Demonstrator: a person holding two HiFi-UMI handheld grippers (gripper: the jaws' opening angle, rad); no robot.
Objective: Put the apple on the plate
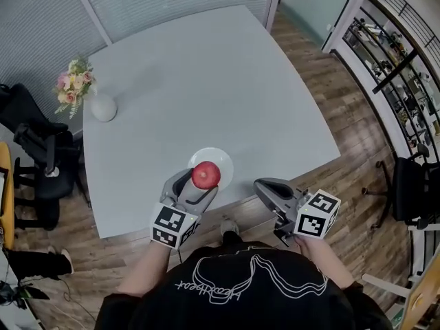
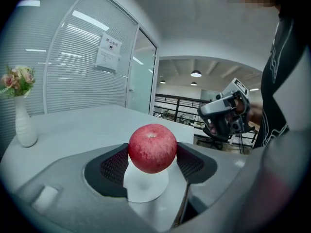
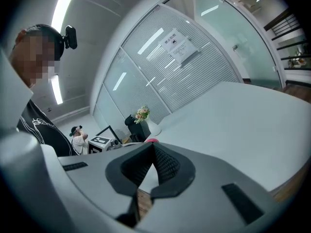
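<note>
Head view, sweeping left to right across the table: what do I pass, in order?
Vase of flowers → apple, clamped in the left hand-held gripper → right hand-held gripper, shut with nothing in it. The plate overlaps the apple, so it is left out of the order.

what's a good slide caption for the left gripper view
Left hand-held gripper shut on a red apple over the white plate, flower vase behind.
</note>
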